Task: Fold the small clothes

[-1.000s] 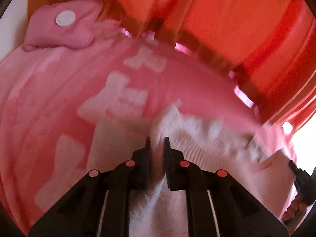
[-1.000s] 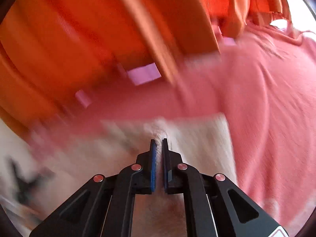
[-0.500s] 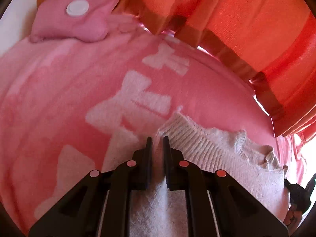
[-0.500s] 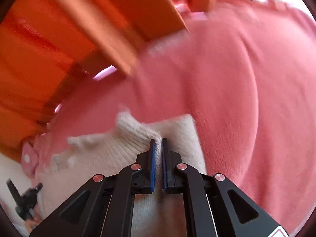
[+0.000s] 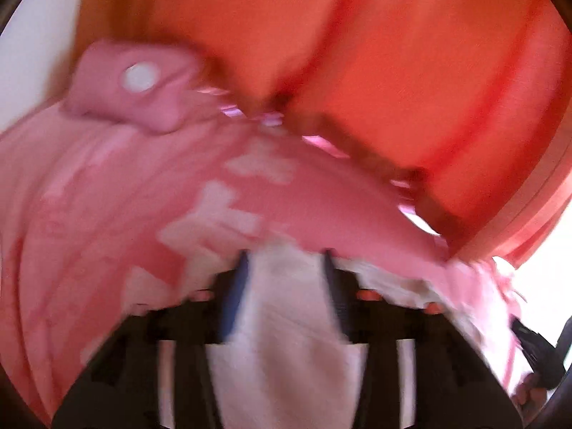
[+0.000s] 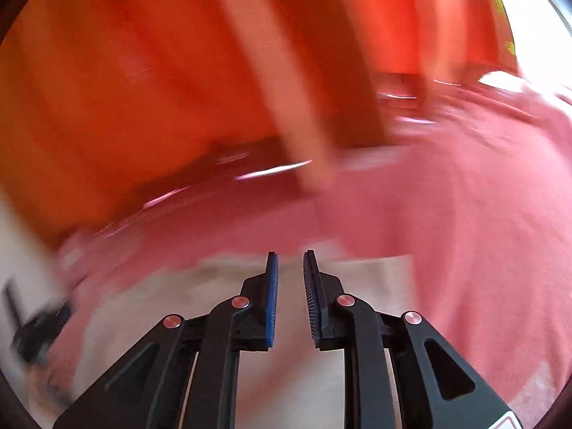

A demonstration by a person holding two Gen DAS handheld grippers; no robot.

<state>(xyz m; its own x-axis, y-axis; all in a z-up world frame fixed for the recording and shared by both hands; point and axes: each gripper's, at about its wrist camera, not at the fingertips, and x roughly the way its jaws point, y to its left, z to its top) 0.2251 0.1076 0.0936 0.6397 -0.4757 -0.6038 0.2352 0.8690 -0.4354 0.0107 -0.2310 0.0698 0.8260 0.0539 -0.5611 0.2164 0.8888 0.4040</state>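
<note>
Both grippers have just let go of the knit. My left gripper (image 5: 284,261) stands with fingers wide, white knit (image 5: 289,321) lying between them, unclamped (view badly smeared). My right gripper (image 6: 289,261) shows a narrow gap, nothing pinched; the knit (image 6: 371,279) lies flat under it. The knit rests on the pink blanket (image 5: 107,214), at its near edge; beyond the knit sit a pink cushion (image 5: 136,85) and orange curtain (image 6: 143,71). Half a second ago both pairs were clamped on the knit. I judge one fold laid; next I need a fresh grip for the cross fold.
</note>
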